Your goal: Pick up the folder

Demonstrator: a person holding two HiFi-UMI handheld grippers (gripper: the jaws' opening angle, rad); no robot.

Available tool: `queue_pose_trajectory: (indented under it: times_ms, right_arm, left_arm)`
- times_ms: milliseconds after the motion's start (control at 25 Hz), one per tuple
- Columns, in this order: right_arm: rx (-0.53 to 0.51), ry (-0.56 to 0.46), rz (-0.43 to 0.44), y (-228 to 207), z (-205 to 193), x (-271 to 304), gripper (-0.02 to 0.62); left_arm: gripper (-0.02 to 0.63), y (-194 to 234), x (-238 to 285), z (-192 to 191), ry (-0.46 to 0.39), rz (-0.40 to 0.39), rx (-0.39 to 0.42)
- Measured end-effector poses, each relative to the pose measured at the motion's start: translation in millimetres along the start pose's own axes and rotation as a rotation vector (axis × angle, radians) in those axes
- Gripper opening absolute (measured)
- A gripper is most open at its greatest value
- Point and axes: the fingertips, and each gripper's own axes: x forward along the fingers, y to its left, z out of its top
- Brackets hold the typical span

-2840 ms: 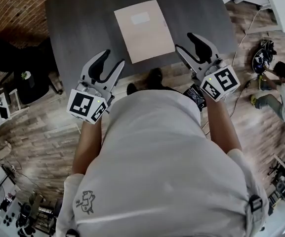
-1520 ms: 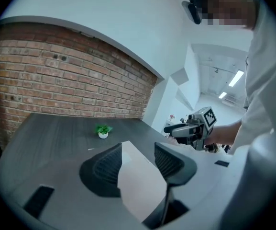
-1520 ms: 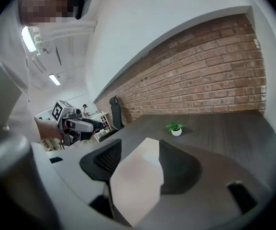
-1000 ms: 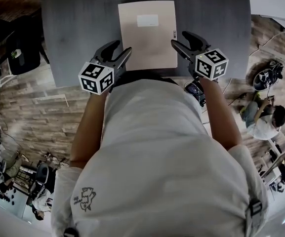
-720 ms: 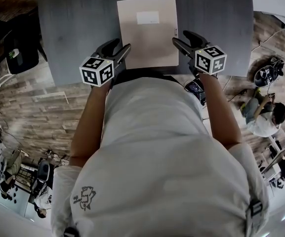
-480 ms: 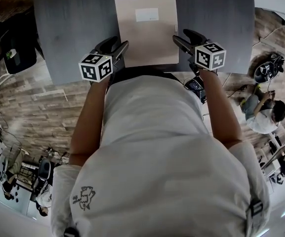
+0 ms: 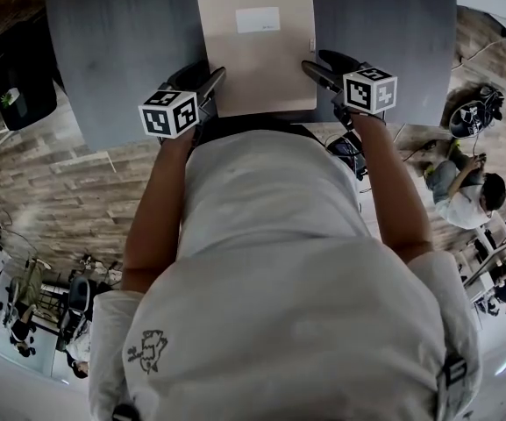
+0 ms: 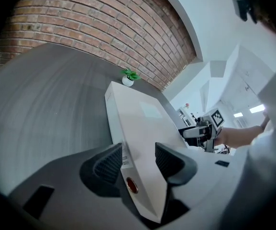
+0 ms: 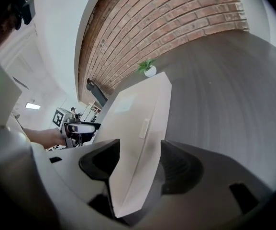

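A beige folder with a white label lies flat on the dark grey table, its near edge towards me. My left gripper holds its near left corner, and my right gripper holds its near right corner. In the left gripper view the folder fills the gap between the jaws of the left gripper, its spine against one pad. The right gripper view shows the same for the folder and the right gripper. Both grippers are shut on it.
A small potted plant stands at the table's far edge by a brick wall. The table's near edge runs just under the grippers. To the right, a person sits on the wooden floor among cables.
Both grippers came forward from below the table edge to the folder's near corners. Their jaws have narrowed onto it. The folder has not visibly moved on the table.
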Motion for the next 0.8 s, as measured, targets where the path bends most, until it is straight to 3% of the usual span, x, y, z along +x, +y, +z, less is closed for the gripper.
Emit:
queue_pose_trajectory:
  times_ms: [800]
  right_arm:
    - [0.026,0.061,0.055,-0.2,-8.0,18.2,0.268]
  left_arm:
    - [0.232,10.0,18.1,-2.4,0.036,-0.019,-0.063]
